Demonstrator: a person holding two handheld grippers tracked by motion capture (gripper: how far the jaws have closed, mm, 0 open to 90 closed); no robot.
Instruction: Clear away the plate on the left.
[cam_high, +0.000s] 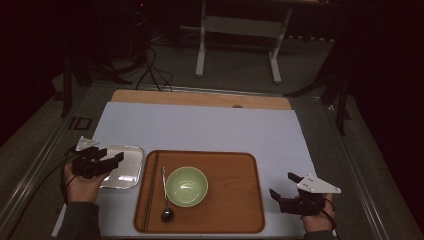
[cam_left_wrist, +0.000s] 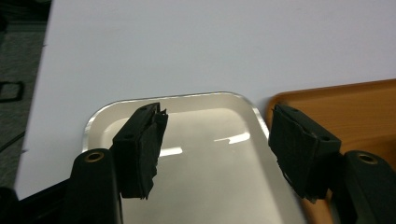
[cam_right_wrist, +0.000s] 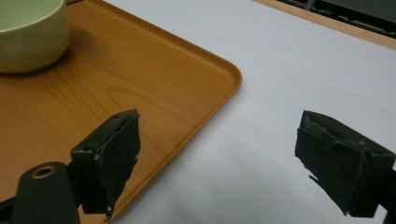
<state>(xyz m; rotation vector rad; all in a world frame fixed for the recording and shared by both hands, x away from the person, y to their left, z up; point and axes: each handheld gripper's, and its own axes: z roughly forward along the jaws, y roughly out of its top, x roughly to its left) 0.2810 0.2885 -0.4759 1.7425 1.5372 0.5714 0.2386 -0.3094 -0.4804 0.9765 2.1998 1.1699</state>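
Observation:
A brown wooden tray (cam_high: 230, 200) lies at the near middle of the table. On it stand a pale green bowl (cam_high: 186, 186), a dark-headed spoon (cam_high: 165, 202) to the bowl's left, and dark chopsticks (cam_high: 149, 192) along the tray's left edge. Left of it lies a small silver tray (cam_high: 131, 167). My left gripper (cam_high: 111, 155) hovers open over that silver tray (cam_left_wrist: 187, 96), nothing between its jaws. My right gripper (cam_high: 283, 184) is open over the white mat, just right of the wooden tray's corner (cam_right_wrist: 140, 70). The bowl (cam_right_wrist: 28, 37) shows at the upper left of the right gripper view.
A white mat (cam_high: 200, 127) covers the tabletop, with a strip of bare wood (cam_high: 200, 98) along the far edge. Beyond the table, a white stand (cam_high: 240, 30) and cables (cam_high: 150, 70) sit on the dark floor. The wooden tray's corner (cam_left_wrist: 336, 102) borders the silver tray.

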